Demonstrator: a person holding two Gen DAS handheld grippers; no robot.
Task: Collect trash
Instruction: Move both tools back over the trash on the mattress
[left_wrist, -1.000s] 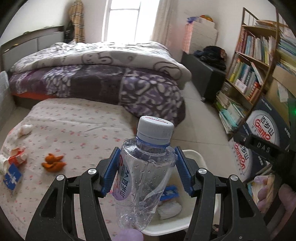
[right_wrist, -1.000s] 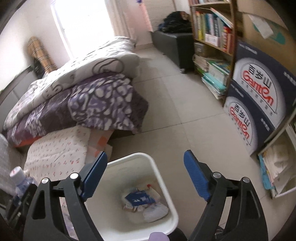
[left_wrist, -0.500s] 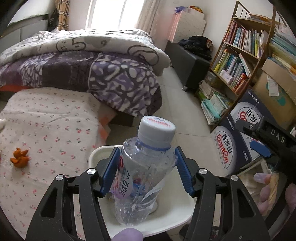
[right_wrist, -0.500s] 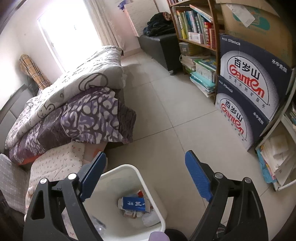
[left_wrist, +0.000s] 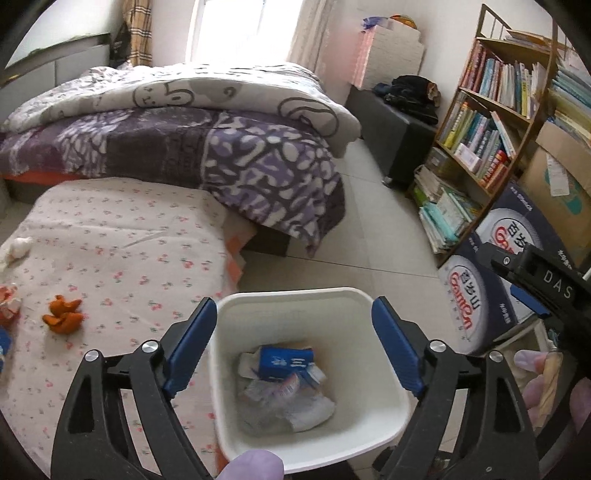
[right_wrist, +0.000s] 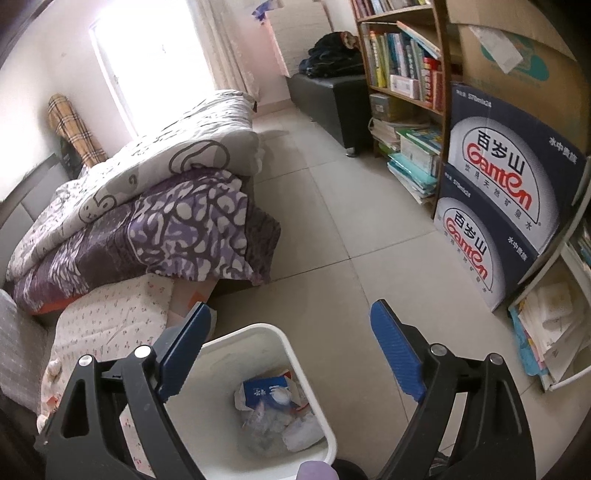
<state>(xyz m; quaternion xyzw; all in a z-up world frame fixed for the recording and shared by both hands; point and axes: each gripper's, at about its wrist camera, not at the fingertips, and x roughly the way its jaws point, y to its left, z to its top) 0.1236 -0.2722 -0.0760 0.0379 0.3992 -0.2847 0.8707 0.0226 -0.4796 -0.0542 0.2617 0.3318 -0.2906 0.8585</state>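
Note:
A white trash bin (left_wrist: 295, 299) stands on the floor beside the low table; it also shows in the right wrist view (right_wrist: 255, 332). Inside lie a clear plastic bottle (left_wrist: 273, 398), a blue carton (left_wrist: 284, 360) and crumpled paper. My left gripper (left_wrist: 293, 347) is open and empty right above the bin. My right gripper (right_wrist: 288, 354) is open and empty, above the bin's right side. Orange peel (left_wrist: 62, 314) and other scraps (left_wrist: 9, 302) lie on the floral tablecloth (left_wrist: 110, 251) at the left.
A bed with a purple quilt (left_wrist: 221, 155) stands behind the table. A bookshelf (left_wrist: 491, 122) and stacked Ganten boxes (right_wrist: 506, 206) line the right wall. A dark bench (left_wrist: 391, 122) stands further back. Tiled floor (right_wrist: 332, 221) lies between bed and shelf.
My left gripper opened and the plastic bottle dropped into the bin. The right gripper drifted a little and stayed open.

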